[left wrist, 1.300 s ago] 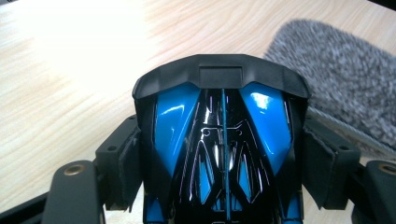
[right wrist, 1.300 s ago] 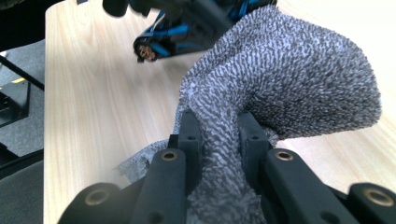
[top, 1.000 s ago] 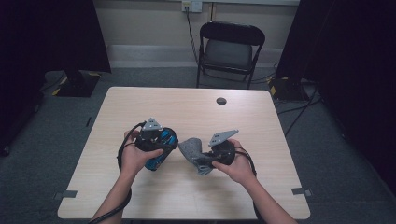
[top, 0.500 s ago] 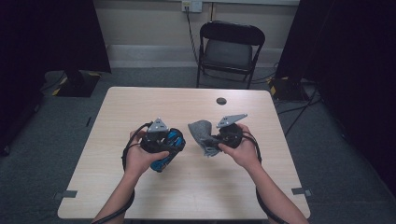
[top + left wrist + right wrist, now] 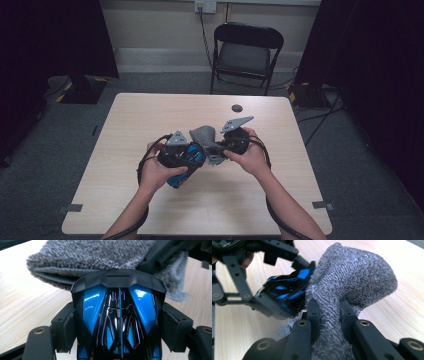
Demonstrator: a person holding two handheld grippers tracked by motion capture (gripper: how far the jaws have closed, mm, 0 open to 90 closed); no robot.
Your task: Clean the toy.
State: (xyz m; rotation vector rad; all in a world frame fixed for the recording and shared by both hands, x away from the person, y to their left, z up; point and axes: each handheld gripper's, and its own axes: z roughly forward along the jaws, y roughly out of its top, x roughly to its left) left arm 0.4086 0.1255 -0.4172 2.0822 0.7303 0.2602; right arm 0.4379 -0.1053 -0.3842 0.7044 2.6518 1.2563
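1. At the middle of the high view, above the wooden table, the left gripper and the right gripper are being held close together, whereas a second ago they were being held lower in the frame and slightly farther apart.
2. A blue and black toy car is being clamped between the pads of the left gripper, one pad being pressed on each flank, as is being shown in the left gripper view.
3. A grey cloth is being pinched by the nearly shut jaws of the right gripper, with a rounded bulge of it standing above the jaws in the right gripper view.
4. The cloth is being pressed against the nose of the car, which is being seen in both gripper views; a second ago the cloth was being held beside the car, lower right of centre.
5. In the upper middle of the high view, a small dark disc is being left lying on the table, unchanged, with a folding chair beyond the far edge.
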